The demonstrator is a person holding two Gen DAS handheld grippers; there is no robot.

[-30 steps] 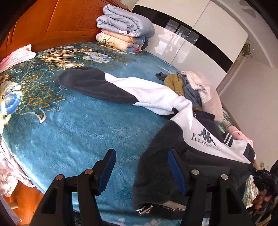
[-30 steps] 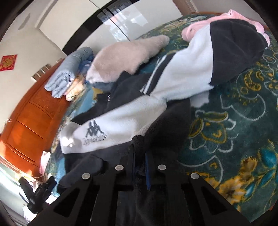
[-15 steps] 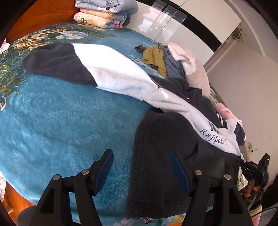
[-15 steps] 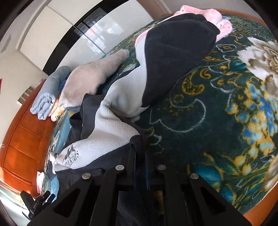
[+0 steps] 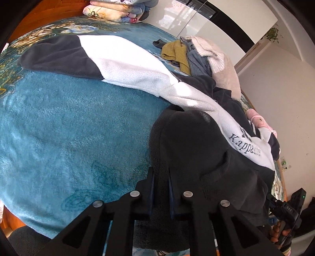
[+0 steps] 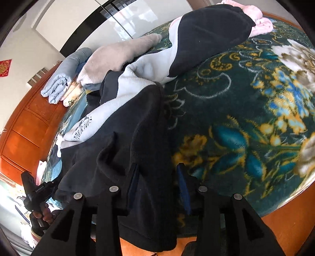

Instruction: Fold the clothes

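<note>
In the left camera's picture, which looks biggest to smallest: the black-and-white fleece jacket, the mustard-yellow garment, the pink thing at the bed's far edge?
1. Fleece jacket, by far the largest.
2. Mustard-yellow garment.
3. Pink thing, partly hidden, so this is unsure.
The jacket also lies nearest the camera.

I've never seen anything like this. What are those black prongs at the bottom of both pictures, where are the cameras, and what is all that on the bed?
There is no robot here. A person holds a two-finger clamp in each hand, and each carries a wide-angle camera looking along its fingers, which is why everything bulges. One picture comes from the left gripper, the other from the right gripper.

On the blue flowered bedspread lies a black-and-white fleece jacket. Behind it are a pile of unfolded clothes and a stack of folded blankets by the headboard.

The left gripper is pinched on the jacket's black hem. The right one is open, its fingers either side of the hem.
</note>
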